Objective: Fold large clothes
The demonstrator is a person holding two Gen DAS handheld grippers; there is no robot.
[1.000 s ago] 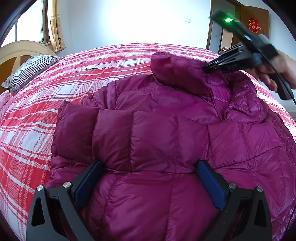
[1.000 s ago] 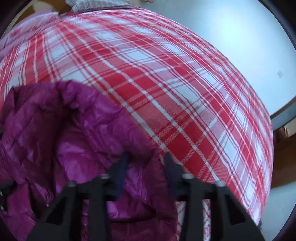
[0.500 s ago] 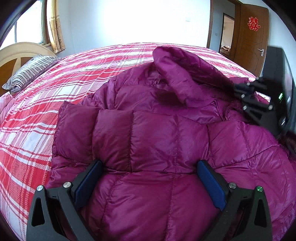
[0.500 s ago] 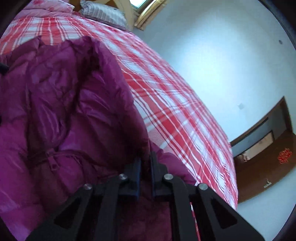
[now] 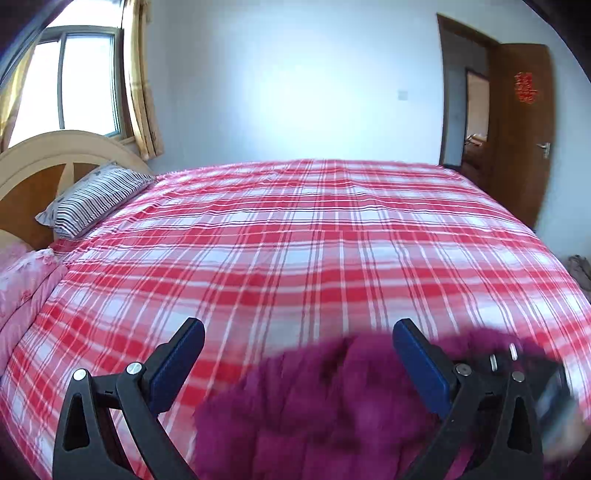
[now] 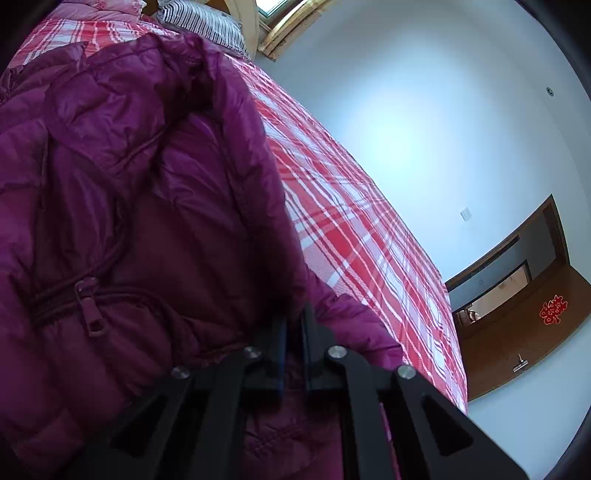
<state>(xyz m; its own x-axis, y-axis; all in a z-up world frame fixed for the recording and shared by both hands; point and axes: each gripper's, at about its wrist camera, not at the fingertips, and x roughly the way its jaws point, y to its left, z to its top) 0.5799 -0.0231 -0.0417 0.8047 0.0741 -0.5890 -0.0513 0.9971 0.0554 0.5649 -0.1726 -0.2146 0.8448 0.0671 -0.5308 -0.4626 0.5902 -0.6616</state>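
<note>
Jacket (image 6: 140, 206), a purple quilted one, hangs bunched from the right gripper (image 6: 293, 354), whose jaws are pressed nearly together on a pinch of its fabric beside the zip (image 6: 88, 310); gripping there probably lets the bulk drape free so it can be swung over for a fold. Its far part reaches toward the head edge of the bed (image 5: 314, 229), near the striped pillow (image 6: 207, 22). In the left wrist view the jacket shows only as a blurred purple mass at the near edge of the bed, low and toward the right.

Left gripper (image 5: 299, 354) stands wide, jaws well apart with nothing between them, hovering above the red plaid sheet; judging by that, it is free to take a second hold, perhaps on a hem or sleeve, though which part is too blurred to say.

No brand or label shows on the jacket. The only writing is a red paper character on the door (image 5: 524, 96), likely a double-happiness sign; it is too small to read with certainty
</note>
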